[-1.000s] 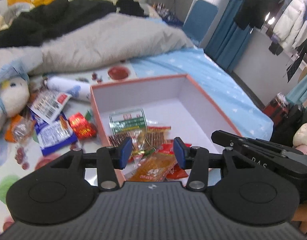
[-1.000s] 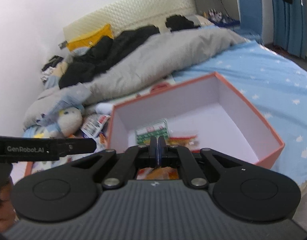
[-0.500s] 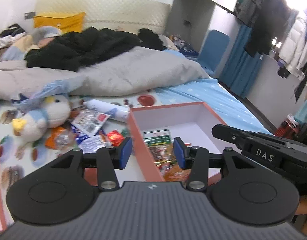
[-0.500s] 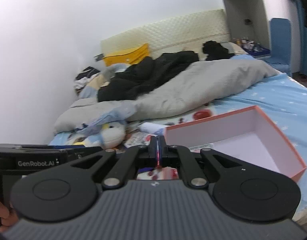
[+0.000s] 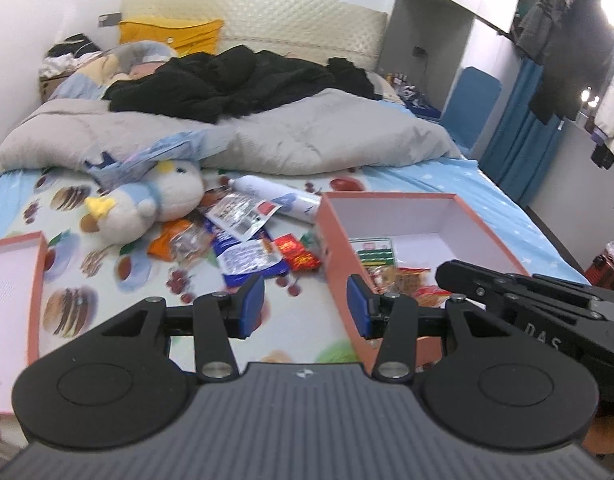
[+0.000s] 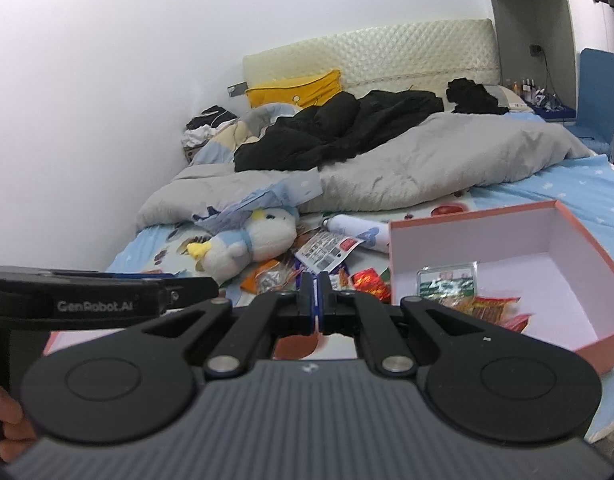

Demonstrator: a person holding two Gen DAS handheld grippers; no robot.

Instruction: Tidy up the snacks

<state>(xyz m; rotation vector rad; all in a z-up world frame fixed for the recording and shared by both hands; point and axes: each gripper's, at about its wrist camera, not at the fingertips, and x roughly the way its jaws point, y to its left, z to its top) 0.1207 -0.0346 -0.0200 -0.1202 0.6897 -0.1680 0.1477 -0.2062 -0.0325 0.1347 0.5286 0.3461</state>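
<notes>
An orange box (image 5: 339,240) with a white inside stands on the bed and holds a green-and-white packet (image 5: 373,254) and red and orange snack bags (image 5: 419,280). Loose snacks lie left of it: a red packet (image 5: 297,252), a blue-and-white bag (image 5: 249,260), a white barcode packet (image 5: 241,214), an orange bag (image 5: 179,240). My left gripper (image 5: 305,306) is open and empty, hovering over the sheet by the box's near left corner. My right gripper (image 6: 315,294) is shut and empty, left of the box (image 6: 587,340); the snack pile (image 6: 327,252) lies beyond it.
A plush duck (image 5: 147,204) and a white bottle (image 5: 275,196) lie behind the snacks. An orange lid (image 5: 37,292) rests at the left. A grey duvet (image 5: 307,136) and black clothes (image 5: 235,84) cover the far bed. The other gripper's body (image 5: 547,312) sits at right.
Both grippers have pulled back from the box and swung left, so the snack pile, plush duck and lid have come into view. The jaws have not changed.
</notes>
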